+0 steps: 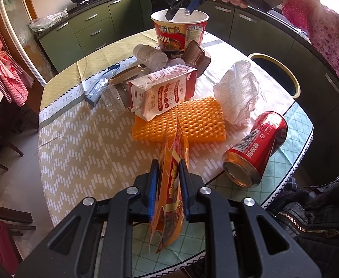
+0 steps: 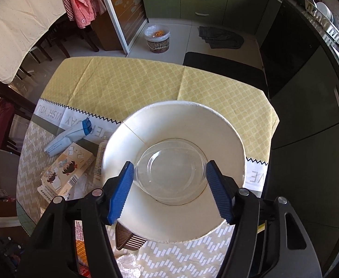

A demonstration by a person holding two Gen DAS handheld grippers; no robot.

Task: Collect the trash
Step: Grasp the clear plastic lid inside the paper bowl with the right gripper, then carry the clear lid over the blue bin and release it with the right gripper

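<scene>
My left gripper [image 1: 168, 165] is shut on an orange snack wrapper [image 1: 171, 185] and holds it above the table's near edge. My right gripper [image 2: 169, 180] is open, its fingers either side of a clear plastic cup [image 2: 170, 171] that lies inside the white noodle bowl [image 2: 181, 120]. In the left wrist view the right gripper [image 1: 181, 11] dips into the red noodle bowl [image 1: 178, 34] at the far side. Trash on the table: a milk carton [image 1: 164, 92], orange foam net [image 1: 188, 122], crumpled tissue [image 1: 236, 95], red can [image 1: 257, 153].
A white bottle [image 1: 149, 54], brown tray [image 1: 198, 58], clear plastic [image 1: 113, 99] and a blue-white wrapper [image 1: 97, 90] lie on the yellow tablecloth [image 1: 81, 143]. A lined waste bin [image 2: 157, 37] stands on the floor beyond the table. A chair [image 1: 278, 74] is at the right, green cabinets behind.
</scene>
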